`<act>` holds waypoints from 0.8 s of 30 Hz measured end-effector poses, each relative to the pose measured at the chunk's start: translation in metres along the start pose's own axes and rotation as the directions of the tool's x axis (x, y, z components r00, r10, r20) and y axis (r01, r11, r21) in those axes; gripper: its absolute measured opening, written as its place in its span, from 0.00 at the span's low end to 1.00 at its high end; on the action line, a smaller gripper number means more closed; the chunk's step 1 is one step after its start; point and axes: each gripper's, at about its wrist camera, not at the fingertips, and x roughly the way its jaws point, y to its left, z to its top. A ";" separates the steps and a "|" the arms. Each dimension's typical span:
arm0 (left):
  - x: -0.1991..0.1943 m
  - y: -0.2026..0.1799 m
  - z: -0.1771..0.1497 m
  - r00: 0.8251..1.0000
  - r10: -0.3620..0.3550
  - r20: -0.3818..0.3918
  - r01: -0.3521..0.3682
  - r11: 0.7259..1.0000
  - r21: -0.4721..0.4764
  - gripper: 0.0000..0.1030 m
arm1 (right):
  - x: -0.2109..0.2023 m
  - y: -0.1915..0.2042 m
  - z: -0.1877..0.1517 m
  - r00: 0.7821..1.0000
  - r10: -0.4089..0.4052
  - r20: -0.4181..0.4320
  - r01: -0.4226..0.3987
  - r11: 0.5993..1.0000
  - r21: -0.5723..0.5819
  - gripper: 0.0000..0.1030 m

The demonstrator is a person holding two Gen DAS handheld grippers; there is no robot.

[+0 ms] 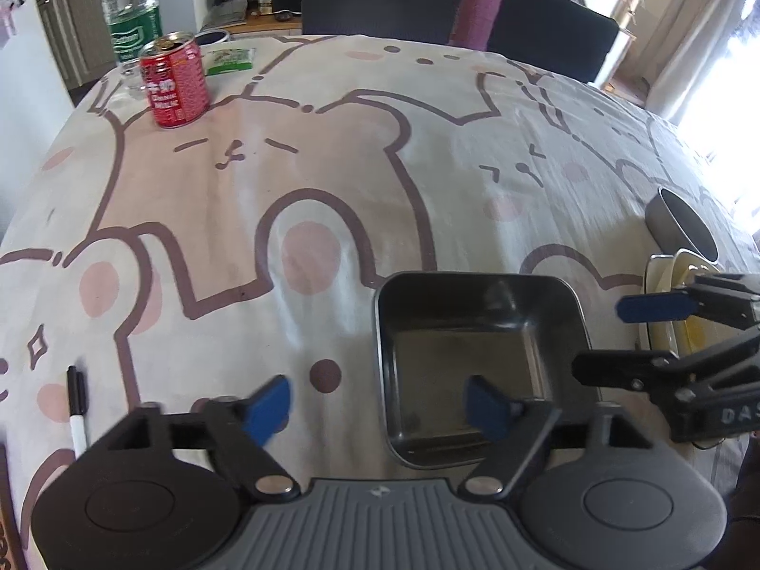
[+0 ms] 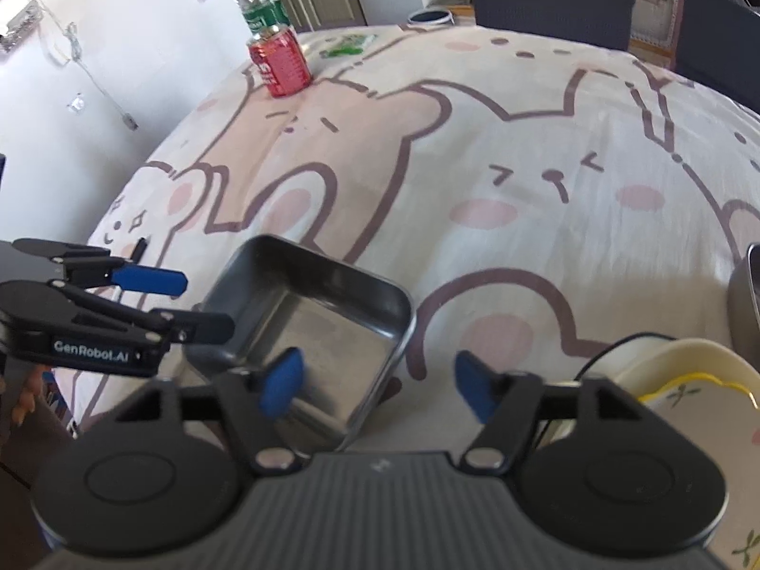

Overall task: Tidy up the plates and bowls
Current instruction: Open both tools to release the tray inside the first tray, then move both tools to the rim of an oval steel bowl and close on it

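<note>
Both our left gripper (image 1: 380,406) and right gripper (image 2: 377,382) stand open, holding nothing. The metal tray (image 1: 479,361) sits near the worktop's (image 1: 332,180) front edge (one pad inside it); withdrawing carelessly could drag it off.

The left gripper (image 1: 377,408) hangs with jaws spread, one blue pad over a square metal tray (image 1: 479,361) on the cartoon-bear tablecloth (image 1: 332,152). A red can (image 1: 174,80) stands far off.

Bear-print tablecloth (image 1: 332,152) bears square metal tray (image 1: 479,294); red can (image 1: 174,80); marker (image 1: 76,408).
</note>
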 end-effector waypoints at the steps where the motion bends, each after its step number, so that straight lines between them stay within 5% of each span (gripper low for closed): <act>1: -0.002 0.001 0.000 1.000 0.006 0.001 -0.006 1.000 -0.007 0.90 | -0.002 0.000 0.000 1.000 0.000 0.006 0.000 1.000 -0.003 0.82; 6: -0.014 -0.001 0.000 0.999 0.015 0.052 -0.014 1.000 -0.019 1.00 | -0.020 -0.003 -0.002 0.997 -0.005 0.076 0.006 1.000 -0.009 1.00; 11: -0.029 -0.019 0.010 0.991 -0.024 0.130 0.024 1.000 -0.003 1.00 | -0.045 -0.021 -0.002 0.989 0.011 0.146 -0.018 0.999 0.044 1.00; 24: -0.022 -0.127 0.060 0.959 -0.174 0.223 0.153 0.982 0.111 1.00 | -0.119 -0.111 -0.021 0.942 -0.142 0.304 0.066 0.967 0.247 1.00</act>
